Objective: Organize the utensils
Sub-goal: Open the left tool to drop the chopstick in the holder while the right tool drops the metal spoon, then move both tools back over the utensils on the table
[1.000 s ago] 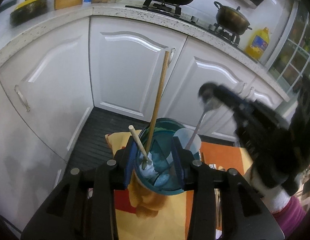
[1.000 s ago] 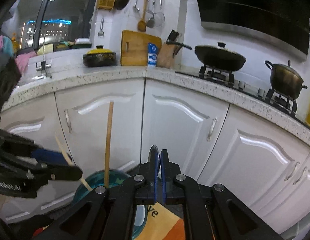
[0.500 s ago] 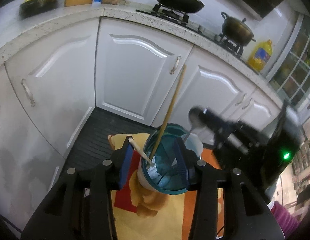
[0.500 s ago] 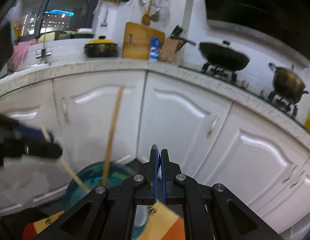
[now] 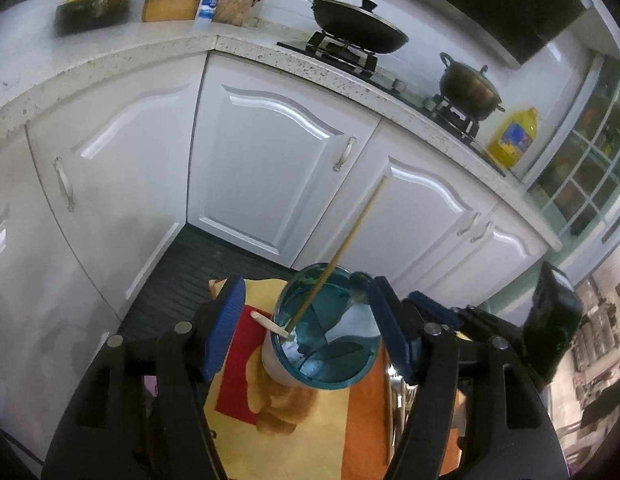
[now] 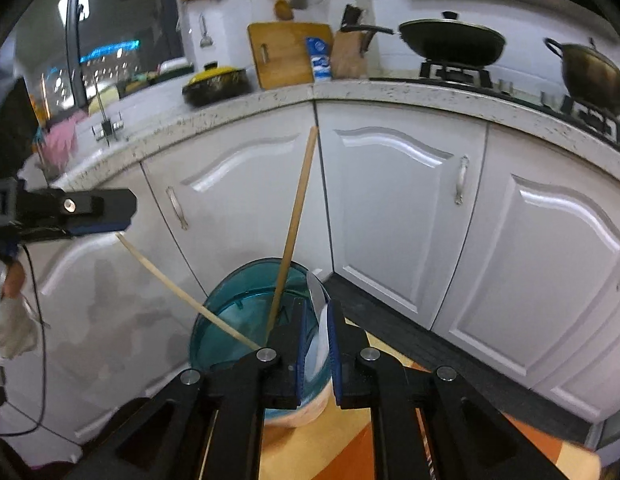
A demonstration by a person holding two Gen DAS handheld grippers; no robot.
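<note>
Right gripper point(image 6: 318, 340) sits nearest, low over the near rim of the round teal plastic utensil holder point(image 6: 229, 312). Its jaws are just opening, a shiny metal spoon point(image 6: 316, 294) standing between them, bowl up, handle dropping into the holder. Left gripper point(image 5: 307, 328) spreads wide, straddling the holder without touching. Inside, a pale wooden chopstick point(image 5: 269, 323) leans out left and a long tan wooden stick point(image 5: 338, 252) tilts towards the white cabinet doors point(image 5: 269, 168) beyond.
</note>
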